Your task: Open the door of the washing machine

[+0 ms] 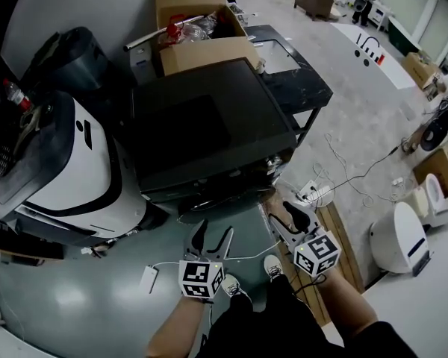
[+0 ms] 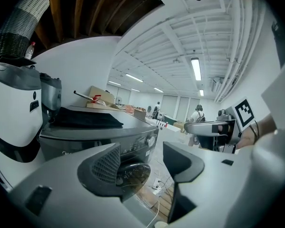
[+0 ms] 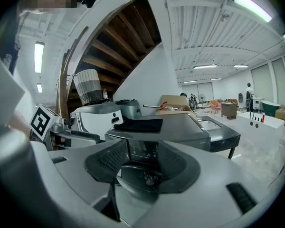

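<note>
Washing machine (image 1: 209,125), dark grey, on the floor directly ahead of the person; its round glass door (image 3: 142,177), on the front, appears closed; left tongs (image 1: 213,233) and right tongs (image 1: 284,216) both spread, empty, near that door.

Nothing legible there. Faint print on the dark grey front-loading washing machine (image 2: 137,144) was too small to read, and the two white marker cubes (image 1: 201,278) showed only black square patterns.
</note>
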`<state>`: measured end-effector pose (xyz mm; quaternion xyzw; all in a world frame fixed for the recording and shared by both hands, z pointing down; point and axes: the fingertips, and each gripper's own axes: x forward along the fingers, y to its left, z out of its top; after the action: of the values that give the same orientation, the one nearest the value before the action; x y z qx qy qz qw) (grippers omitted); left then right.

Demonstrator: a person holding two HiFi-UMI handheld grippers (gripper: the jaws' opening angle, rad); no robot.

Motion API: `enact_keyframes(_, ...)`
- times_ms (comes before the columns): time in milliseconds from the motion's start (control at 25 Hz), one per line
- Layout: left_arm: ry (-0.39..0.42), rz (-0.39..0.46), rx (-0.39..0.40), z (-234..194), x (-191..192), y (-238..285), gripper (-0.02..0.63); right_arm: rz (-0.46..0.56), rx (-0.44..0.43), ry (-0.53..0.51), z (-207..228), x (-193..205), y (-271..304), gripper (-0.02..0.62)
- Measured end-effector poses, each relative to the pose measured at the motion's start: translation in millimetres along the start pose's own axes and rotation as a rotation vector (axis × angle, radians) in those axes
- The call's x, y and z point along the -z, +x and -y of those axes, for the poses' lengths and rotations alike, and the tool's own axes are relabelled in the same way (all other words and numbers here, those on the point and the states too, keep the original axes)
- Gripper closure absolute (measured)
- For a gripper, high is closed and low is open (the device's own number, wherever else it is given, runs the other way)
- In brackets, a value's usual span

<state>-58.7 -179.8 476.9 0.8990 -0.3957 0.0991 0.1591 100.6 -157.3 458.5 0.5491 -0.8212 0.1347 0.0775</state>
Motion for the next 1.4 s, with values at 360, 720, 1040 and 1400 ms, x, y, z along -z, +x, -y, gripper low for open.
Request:
enact_keyframes(360,-0.046,-0.021,-0.114,3.1,15.9,40.8,0.328,-0.062,-0.103,-0.01,43.0,25.5,29.9,0.385)
enact_keyframes(720,-0.088,-0.045,-0.227,18.1,38.6,96.5,0.327,-0.151,-0.231,-0.042,96.7,71.2,63.4,0.385)
enact_keyframes(1040,-0.136,-0.068,-0.33,21.2,76.5,129.7,0.327,-0.245,-0.337,-0.072,128.5,131.4,101.8,0.385)
enact_keyframes(1400,-0.17,-0.129,-0.357,7.8,119.2,155.9,0.327,-0.354,-0.363,-0.111,147.2,199.0,149.2,0.385)
